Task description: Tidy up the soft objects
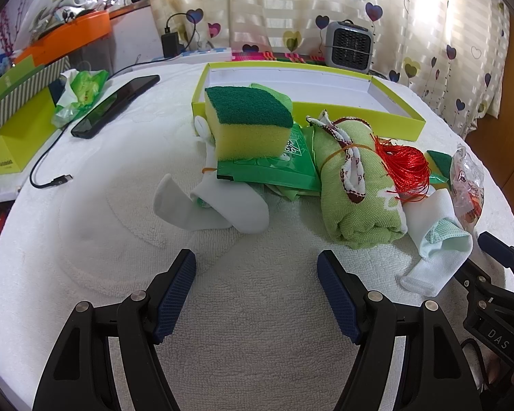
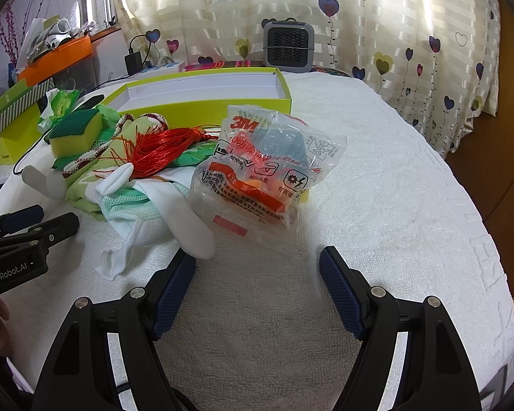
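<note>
Both the left gripper (image 1: 256, 294) and right gripper (image 2: 257, 294) are hovering, fingers apart and empty. The crinkly clear plastic earplug packet (image 2: 267, 174) is probably light and slippery; pinch its near edge.

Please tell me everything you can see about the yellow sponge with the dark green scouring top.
The yellow foam sponge with a dark green scouring top is a thick block with a wavy-cut outline, and it looks dry and uncompressed. It sits flat, scouring side up, on a glossy green plastic packet at the left end of the pile, just in front of the lime-green open cardboard box. Neither tool touches it.
</note>
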